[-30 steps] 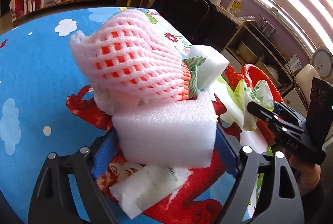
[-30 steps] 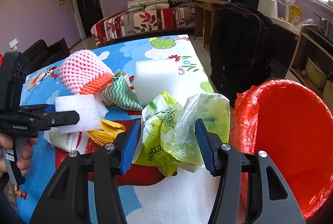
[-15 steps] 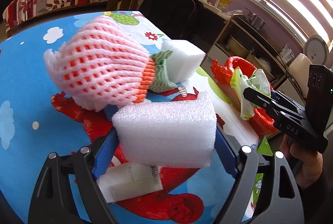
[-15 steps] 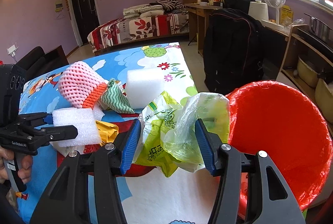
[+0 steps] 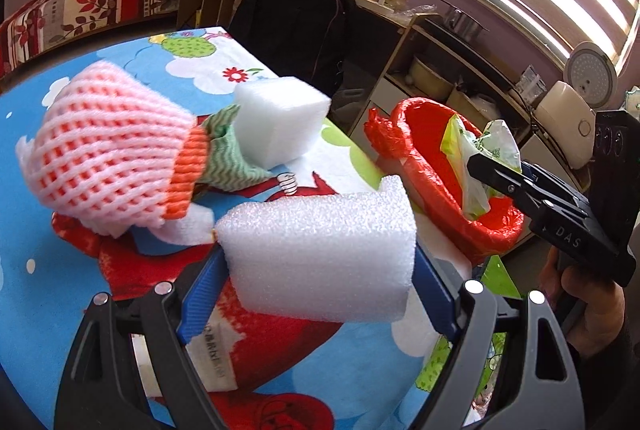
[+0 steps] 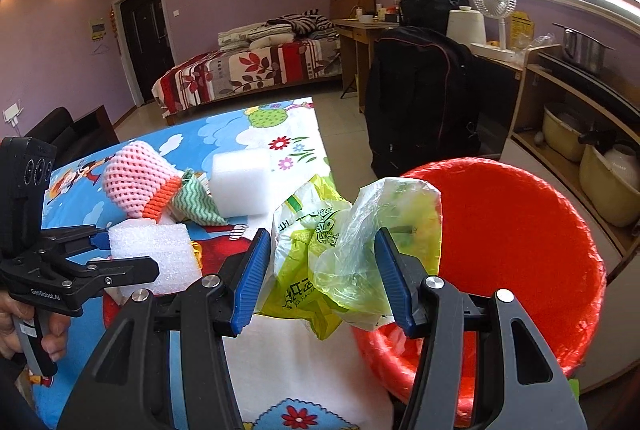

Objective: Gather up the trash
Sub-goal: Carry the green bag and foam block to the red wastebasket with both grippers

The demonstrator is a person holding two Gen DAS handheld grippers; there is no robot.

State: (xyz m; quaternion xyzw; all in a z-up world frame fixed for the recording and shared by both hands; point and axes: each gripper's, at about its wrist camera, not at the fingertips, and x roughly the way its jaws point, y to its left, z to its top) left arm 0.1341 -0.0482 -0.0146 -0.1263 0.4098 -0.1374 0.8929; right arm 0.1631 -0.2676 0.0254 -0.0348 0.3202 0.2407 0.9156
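Right gripper (image 6: 320, 270) clamps crumpled green plastic bags (image 6: 344, 250) near red-lined bin (image 6: 520, 250) for dumping; left gripper (image 5: 316, 266) grips white foam block (image 5: 320, 250), 2 loads ready.

A lived-in one-room home: a bed with a red-and-white leaf-patterned cover (image 6: 256, 70) stands at the far lilac wall beside a dark wooden door (image 6: 150, 42), while open wooden shelves holding cooking pots (image 6: 576, 134) line the right side.
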